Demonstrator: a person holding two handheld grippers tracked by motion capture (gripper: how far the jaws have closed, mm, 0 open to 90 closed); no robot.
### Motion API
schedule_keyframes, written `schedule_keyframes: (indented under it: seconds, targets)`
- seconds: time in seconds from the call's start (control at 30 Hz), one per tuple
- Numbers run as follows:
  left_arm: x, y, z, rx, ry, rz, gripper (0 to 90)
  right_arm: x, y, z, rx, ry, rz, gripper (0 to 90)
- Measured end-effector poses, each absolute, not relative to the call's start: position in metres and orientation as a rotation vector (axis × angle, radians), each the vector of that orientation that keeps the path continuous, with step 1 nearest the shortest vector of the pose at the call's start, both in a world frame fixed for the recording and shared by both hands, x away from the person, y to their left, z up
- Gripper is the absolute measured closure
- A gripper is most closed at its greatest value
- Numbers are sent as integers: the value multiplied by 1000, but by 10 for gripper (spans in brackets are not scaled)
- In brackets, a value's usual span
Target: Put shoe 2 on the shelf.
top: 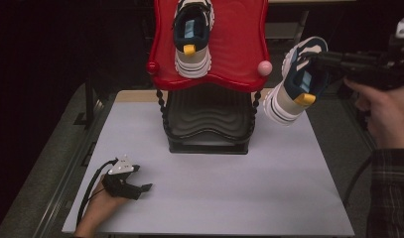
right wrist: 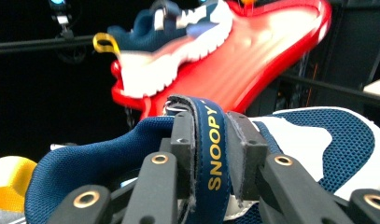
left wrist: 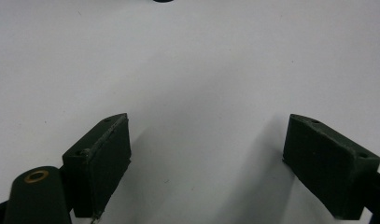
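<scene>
High view: left tongs [top: 140, 187], black with a grey three-cornered plate on top, rest low on the pale grey counter [top: 239, 198] near its front-left corner, jaws apart, nothing between them; a cable loops off over the left edge. Right tongs [top: 316, 57] are up in the air past the counter's right rear corner, clamped on the strap of a navy-and-white mesh sneaker with a yellow heel tab [top: 296, 82], which hangs tilted, heel down toward the counter's right edge, clear of the surface. A second, matching navy-and-white sneaker [top: 193, 37] lies on the glossy red wavy upper tray [top: 239, 44] of a two-tier rack, heel toward the tray's front lip, left of centre; the tray's right half is bare. Black ribbed lower tray [top: 209, 119] sits beneath, at the counter's rear middle. Front and centre of the counter are bare, with wide open room.

Left gripper view: left tongs [left wrist: 206, 154] spread wide, pads just above plain counter [left wrist: 192, 60].

Right gripper view: right tongs [right wrist: 211, 149] pinch a navy strap lettered SNOOPY in yellow [right wrist: 213, 144], pads tight on both sides. The held sneaker's navy mesh collar [right wrist: 99, 154] and white toe panel flank the jaws. Beyond, blurred, the red tray [right wrist: 267, 51] carries the other sneaker [right wrist: 173, 42], well apart from the held one.
</scene>
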State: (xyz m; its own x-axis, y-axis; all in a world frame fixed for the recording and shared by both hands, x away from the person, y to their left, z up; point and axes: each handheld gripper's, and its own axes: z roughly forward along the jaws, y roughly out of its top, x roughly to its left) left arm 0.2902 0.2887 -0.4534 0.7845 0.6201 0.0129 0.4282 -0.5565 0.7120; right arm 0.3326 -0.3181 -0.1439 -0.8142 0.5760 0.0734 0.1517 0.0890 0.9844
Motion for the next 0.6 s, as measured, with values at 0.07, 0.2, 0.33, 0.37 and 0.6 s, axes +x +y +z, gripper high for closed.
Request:
schedule_keyframes:
  seconds: [0.07, 0.2, 0.33, 0.37, 0.6]
  targets:
    - [290, 289, -454, 2242, 774, 343, 143, 335, -317, -132, 699, 2030, 1787, 732]
    - [290, 289, -454, 2242, 774, 343, 143, 341, -311, -112, 659, 2017, 1802, 733]
    - [290, 289, -454, 2242, 774, 342, 143, 347, -304, -93, 615, 1996, 1831, 733]
    - [290, 289, -454, 2242, 774, 340, 143, 349, -300, -86, 592, 1990, 1836, 734]
    - [290, 288, -454, 2238, 777, 341, 144, 370, -278, -64, 506, 2000, 1873, 734]
